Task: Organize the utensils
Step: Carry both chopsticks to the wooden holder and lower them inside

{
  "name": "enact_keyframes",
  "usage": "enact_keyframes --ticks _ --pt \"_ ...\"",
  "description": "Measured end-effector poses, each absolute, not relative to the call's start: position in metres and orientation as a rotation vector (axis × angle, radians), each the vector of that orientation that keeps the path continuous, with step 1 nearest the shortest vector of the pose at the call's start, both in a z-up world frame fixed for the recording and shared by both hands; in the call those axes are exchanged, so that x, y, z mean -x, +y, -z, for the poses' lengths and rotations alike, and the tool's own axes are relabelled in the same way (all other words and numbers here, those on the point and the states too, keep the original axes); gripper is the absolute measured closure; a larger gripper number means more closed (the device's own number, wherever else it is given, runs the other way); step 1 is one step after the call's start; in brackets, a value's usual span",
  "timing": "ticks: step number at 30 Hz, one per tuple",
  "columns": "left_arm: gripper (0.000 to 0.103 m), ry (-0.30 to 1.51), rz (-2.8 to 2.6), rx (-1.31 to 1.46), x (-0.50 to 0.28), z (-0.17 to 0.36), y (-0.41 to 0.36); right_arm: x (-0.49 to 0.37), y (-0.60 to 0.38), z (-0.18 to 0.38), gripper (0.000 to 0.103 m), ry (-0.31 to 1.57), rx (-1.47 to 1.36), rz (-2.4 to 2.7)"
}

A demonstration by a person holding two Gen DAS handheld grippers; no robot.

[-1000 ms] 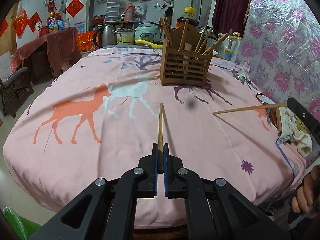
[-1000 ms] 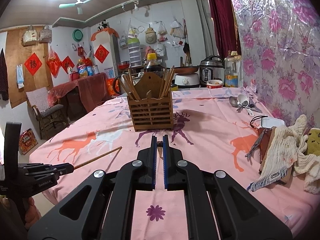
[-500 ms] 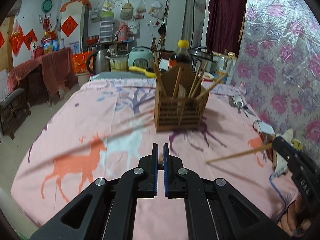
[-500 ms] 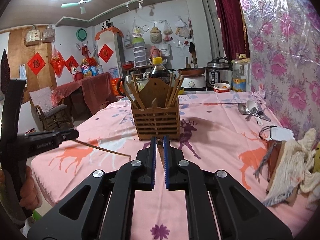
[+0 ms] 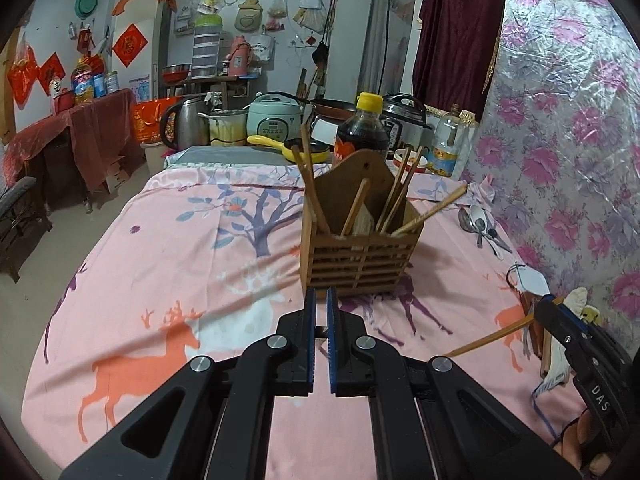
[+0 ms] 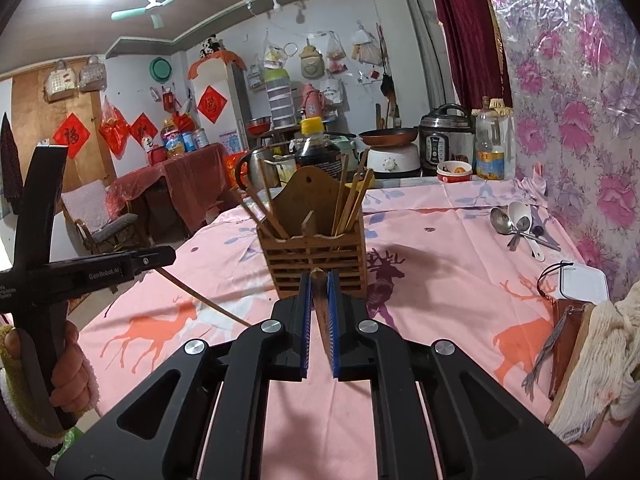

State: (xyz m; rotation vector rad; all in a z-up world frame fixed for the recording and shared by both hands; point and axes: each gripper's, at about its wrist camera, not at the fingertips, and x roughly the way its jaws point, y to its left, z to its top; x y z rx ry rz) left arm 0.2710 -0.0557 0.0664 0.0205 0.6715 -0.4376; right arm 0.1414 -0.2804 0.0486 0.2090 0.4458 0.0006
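A slatted wooden utensil holder [image 5: 358, 256] with several chopsticks stands mid-table; it also shows in the right wrist view [image 6: 318, 258]. My left gripper [image 5: 320, 300] is shut on a wooden chopstick, which is hidden end-on in its own view but shows in the right wrist view [image 6: 200, 300], slanting down to the right. My right gripper [image 6: 319, 280] is shut on another chopstick [image 6: 322, 312], also seen in the left wrist view [image 5: 488, 336] pointing left. Both grippers hover short of the holder.
The table [image 5: 180, 272] has a pink deer-print cloth. Spoons [image 6: 518, 224] lie at the far right. A white box [image 6: 584, 284], a brown pouch and a cream cloth [image 6: 600, 360] crowd the right edge. A soy bottle [image 5: 362, 132], cookers and a kettle stand behind.
Both grippers have risen and moved closer to the holder. The left chopstick, earlier seen pointing ahead on the cloth, now sits end-on between the jaws.
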Motion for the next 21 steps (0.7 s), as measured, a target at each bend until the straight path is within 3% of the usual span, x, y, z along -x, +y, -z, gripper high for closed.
enact_keyframes --ticks 21 --pt "0.098 0.564 0.501 -0.033 -0.322 -0.158 -0.078 -0.208 -0.295 -0.118 0.097 0.360 -0.238 -0.086"
